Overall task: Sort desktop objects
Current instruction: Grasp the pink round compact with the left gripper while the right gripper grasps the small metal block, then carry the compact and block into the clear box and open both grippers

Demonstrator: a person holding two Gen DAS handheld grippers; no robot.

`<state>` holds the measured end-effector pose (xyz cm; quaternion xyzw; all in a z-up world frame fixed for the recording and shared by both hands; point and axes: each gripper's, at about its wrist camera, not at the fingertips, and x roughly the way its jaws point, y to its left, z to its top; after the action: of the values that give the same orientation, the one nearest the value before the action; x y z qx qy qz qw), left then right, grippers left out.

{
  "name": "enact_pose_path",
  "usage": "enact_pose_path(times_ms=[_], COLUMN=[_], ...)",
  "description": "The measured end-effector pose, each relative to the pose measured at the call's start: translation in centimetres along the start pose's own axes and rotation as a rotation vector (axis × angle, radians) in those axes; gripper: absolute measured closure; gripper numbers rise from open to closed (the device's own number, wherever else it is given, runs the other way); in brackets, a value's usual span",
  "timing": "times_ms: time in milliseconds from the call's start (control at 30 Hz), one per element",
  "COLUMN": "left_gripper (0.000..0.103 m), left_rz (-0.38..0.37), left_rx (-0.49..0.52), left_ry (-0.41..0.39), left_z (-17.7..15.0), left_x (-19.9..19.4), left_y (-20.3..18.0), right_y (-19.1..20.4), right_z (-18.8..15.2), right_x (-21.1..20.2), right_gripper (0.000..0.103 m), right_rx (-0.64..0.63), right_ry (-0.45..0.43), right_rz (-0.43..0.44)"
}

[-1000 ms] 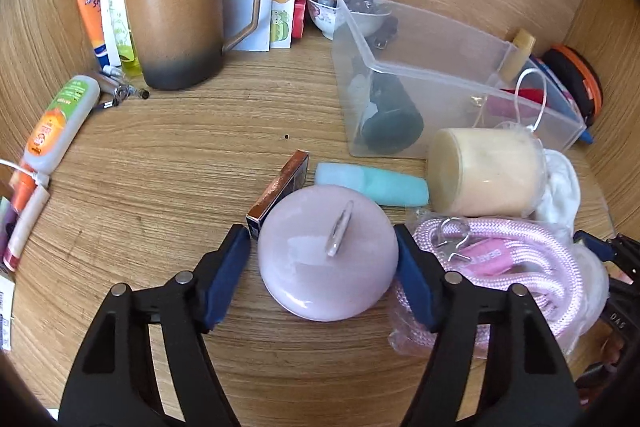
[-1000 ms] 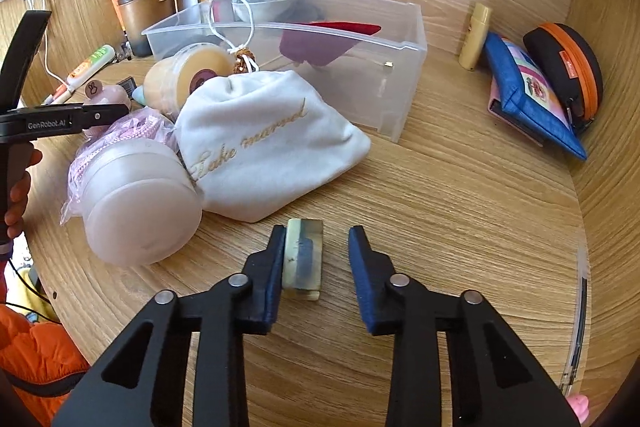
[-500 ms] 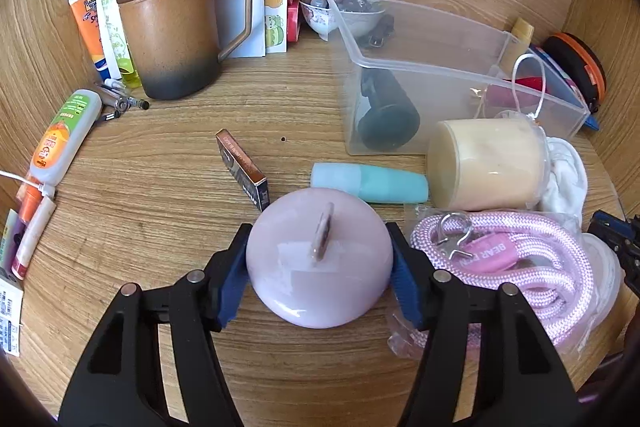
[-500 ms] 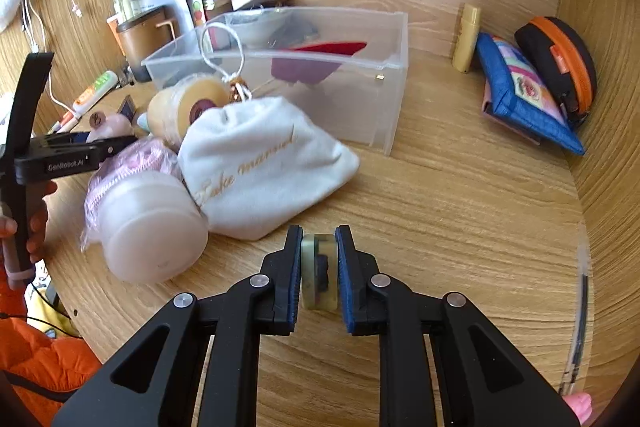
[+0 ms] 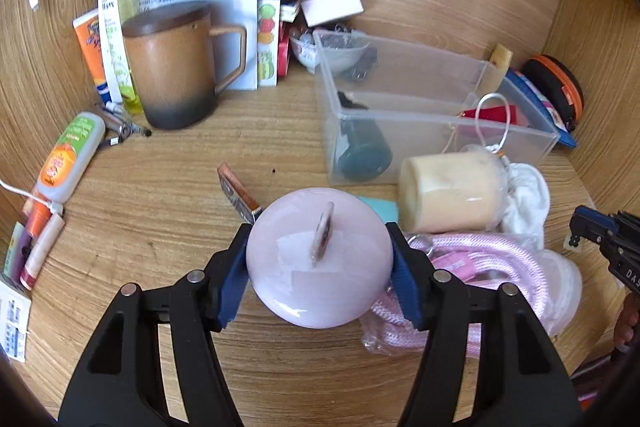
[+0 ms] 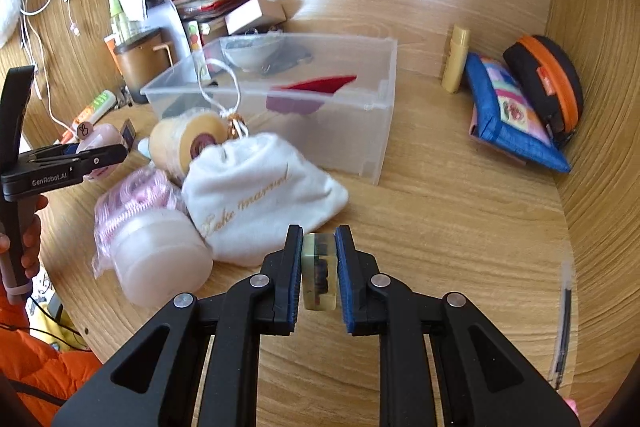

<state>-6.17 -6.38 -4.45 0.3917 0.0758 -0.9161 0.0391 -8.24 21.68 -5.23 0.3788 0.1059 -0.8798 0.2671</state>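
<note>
A: What does the left gripper [image 5: 319, 267] have?
B: Its jaws are about half open and pressed on both sides of a round pink case [image 5: 319, 259], held just above the desk [image 5: 160, 227] beside the pink rope [image 5: 480, 259].
A: And the right gripper [image 6: 319, 273]?
B: Its jaws are nearly closed, clamped on a small translucent block [image 6: 319, 273] with something dark inside, in front of the white pouch [image 6: 260, 195]. The clear bin [image 6: 372, 107] stands behind the pouch.
</note>
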Motion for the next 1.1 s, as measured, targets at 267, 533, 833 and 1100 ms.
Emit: enact_pose_path(times_ms=[267, 533, 833, 1100], left_gripper=[0.040, 0.040, 0.040, 0.040], left_rz=[-0.013, -0.029, -0.064, -0.125], left_rx=[-0.001, -0.001, 0.041, 0.085], left_ry=[-0.047, -0.103, -0.146, -0.158], left_z=[1.5, 4.0, 6.8, 9.4], left_x=[-1.2, -2.5, -3.1, -2.9], left_y=[0.3, 0.7, 0.2, -1.1], right_y=[0.1, 0.4, 0.4, 0.3], right_z=[2.4, 5.6, 9.3, 12.0], right_x=[-1.1, -2.6, -2.6, -1.8], right_gripper=[0.088, 0.088, 0.088, 0.088], right_rx=[-0.015, -0.026, -0.027, -0.049], right_ry=[-0.059, -0.142, -0.207, -0.239], right_rz=[-0.009, 0.001, 0.063, 0.072])
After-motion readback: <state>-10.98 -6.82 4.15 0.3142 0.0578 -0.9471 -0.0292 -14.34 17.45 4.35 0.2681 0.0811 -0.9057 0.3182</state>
